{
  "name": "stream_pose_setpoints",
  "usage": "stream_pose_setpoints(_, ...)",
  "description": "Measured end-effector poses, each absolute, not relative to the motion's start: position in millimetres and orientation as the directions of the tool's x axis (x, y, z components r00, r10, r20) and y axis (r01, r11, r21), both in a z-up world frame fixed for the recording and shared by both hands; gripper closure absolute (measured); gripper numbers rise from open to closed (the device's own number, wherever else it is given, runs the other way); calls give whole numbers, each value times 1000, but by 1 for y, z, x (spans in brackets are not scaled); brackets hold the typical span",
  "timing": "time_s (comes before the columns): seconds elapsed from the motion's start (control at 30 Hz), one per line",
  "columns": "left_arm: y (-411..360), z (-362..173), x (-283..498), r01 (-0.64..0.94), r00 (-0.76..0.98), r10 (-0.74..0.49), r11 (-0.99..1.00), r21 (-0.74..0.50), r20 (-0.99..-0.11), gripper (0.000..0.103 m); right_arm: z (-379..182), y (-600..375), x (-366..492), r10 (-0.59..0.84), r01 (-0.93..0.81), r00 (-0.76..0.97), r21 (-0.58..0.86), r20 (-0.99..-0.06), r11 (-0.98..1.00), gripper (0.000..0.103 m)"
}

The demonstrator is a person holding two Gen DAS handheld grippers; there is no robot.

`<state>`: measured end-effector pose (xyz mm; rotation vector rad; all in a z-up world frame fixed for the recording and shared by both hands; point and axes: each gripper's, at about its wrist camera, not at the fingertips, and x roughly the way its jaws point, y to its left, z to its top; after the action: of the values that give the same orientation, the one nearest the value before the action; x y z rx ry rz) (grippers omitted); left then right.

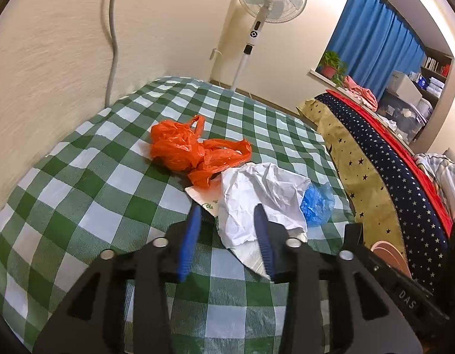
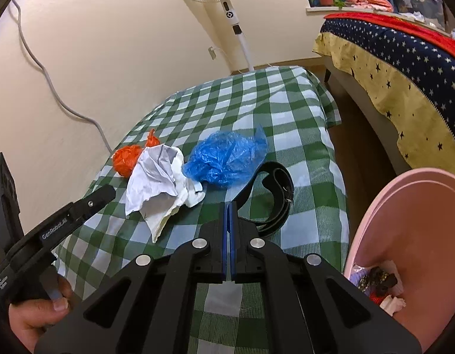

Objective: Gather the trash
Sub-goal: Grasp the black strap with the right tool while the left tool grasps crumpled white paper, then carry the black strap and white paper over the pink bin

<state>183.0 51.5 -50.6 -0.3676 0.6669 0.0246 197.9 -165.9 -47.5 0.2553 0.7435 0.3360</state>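
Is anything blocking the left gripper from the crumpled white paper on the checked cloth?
Nothing visible does. The left gripper is open, with the crumpled white paper just ahead of its fingertips; the orange bag lies beyond.

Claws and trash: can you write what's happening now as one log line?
left claw: open, at white paper | right claw: shut, empty | orange bag, blue bag: on table | pink bin: some trash

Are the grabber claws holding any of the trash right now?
No. The left gripper is open over the crumpled white paper without pinching it. The right gripper is shut with nothing in it.
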Motion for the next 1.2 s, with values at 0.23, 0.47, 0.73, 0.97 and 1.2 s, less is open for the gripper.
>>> stream_pose_setpoints(0.23, 49, -63, 203, -156, 773, -109, 922, -354, -625, 50, -48, -164, 200, 390, -223, 685, 333, -616, 916, 102)
stream_pose_setpoints(0.47, 45, -77, 215, -160, 745, -141, 911, -380, -652, 63, -50, -165, 202, 390, -222, 681, 333, -619, 916, 102)
stream_pose_setpoints(0.73, 44, -66, 208, -123, 752, -153, 923, -365, -641, 96, -41, -164, 194, 386, -236, 690, 313, -613, 920, 102)
stream_pose_setpoints(0.97, 43, -40, 186, -100, 778, -126, 942, -320, -615, 96, -19, -164, 173, 372, -266, 710, 262, -598, 928, 102)
stream_pose_setpoints(1.2, 38, -17, 156, -58, 805, -129, 954, -293, -580, 97, 6, -164, 141, 357, -293, 731, 205, -582, 934, 102)
